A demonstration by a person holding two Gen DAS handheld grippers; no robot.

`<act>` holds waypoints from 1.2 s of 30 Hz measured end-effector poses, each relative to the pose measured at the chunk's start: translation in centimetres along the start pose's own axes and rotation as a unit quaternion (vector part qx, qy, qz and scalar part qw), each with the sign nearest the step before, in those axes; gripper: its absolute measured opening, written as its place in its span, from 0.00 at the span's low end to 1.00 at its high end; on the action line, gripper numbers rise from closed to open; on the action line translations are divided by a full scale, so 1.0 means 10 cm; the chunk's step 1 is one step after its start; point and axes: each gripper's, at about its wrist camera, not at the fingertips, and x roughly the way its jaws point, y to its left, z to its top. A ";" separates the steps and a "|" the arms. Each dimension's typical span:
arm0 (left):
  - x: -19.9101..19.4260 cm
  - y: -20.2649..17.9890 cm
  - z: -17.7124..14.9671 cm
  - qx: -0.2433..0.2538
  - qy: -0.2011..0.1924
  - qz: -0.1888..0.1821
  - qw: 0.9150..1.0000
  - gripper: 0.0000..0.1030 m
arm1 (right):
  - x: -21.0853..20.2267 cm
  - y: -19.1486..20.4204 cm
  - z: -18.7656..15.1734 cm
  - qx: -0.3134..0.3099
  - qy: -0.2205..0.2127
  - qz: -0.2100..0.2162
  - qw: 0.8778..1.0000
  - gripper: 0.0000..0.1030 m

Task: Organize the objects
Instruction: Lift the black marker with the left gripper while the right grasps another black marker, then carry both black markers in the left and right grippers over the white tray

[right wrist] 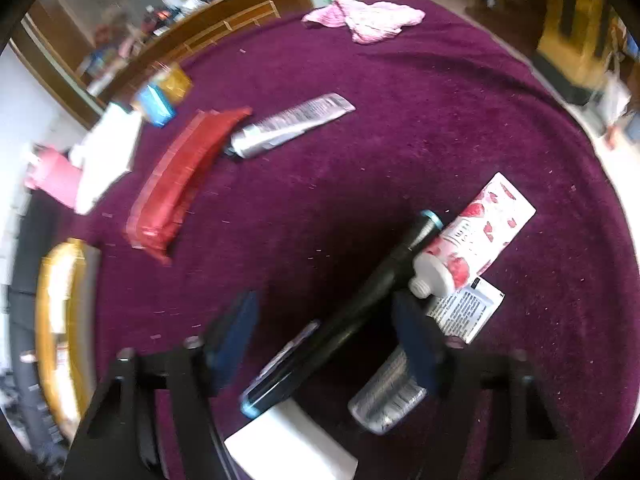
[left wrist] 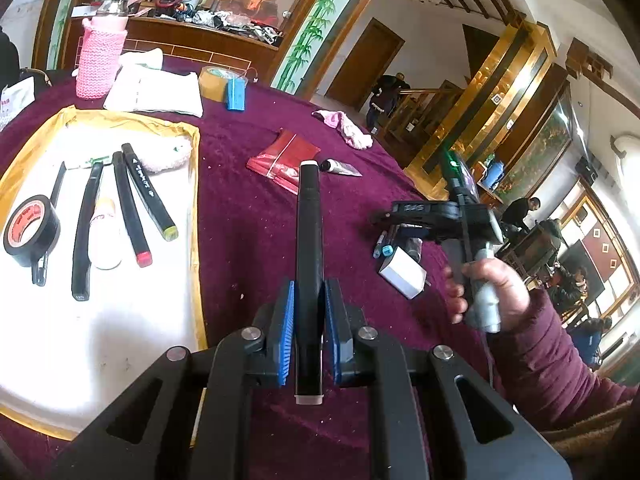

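My left gripper point(left wrist: 309, 332) is shut on a black marker point(left wrist: 308, 240) with white ends, held above the purple tablecloth just right of the gold-rimmed white tray point(left wrist: 140, 320). The tray holds several black markers point(left wrist: 130, 208), a black tape roll point(left wrist: 30, 230) and a white tube point(left wrist: 105, 236). My right gripper point(right wrist: 324, 340) is open over a black marker with a blue cap point(right wrist: 372, 288) lying on the cloth; it also shows in the left wrist view point(left wrist: 404, 216). A strawberry-print tube point(right wrist: 472, 240) and a silver tube point(right wrist: 386, 392) lie beside that marker.
A red pouch point(right wrist: 180, 180), a silver tube point(right wrist: 288, 124) and a pink cloth point(right wrist: 368, 20) lie farther out on the table. A white box point(right wrist: 288, 448) sits near my right gripper. A pink knit bottle point(left wrist: 100, 64), white cloth, tape roll and blue box stand behind the tray.
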 end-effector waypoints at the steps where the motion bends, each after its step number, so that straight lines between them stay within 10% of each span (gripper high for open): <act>1: -0.01 0.00 0.00 0.001 0.000 0.000 1.000 0.12 | 0.02 0.10 -0.02 -0.016 -0.005 -0.030 0.999 0.53; 5: -0.03 0.02 0.00 0.002 0.000 0.004 1.000 0.12 | 0.00 0.48 -0.09 -0.064 -0.017 -0.070 0.995 0.22; 18: 0.00 -0.12 0.02 0.008 0.008 0.022 1.000 0.12 | -0.01 0.71 -0.21 -0.121 -0.038 -0.094 0.988 0.16; 28: -0.06 -0.15 0.02 0.009 0.001 0.035 0.999 0.12 | -0.12 0.15 -0.17 -0.009 -0.023 0.145 0.989 0.12; 36: -0.20 -0.04 0.01 -0.005 -0.016 0.042 0.999 0.12 | -0.33 0.13 -0.20 0.007 -0.035 0.207 0.978 0.12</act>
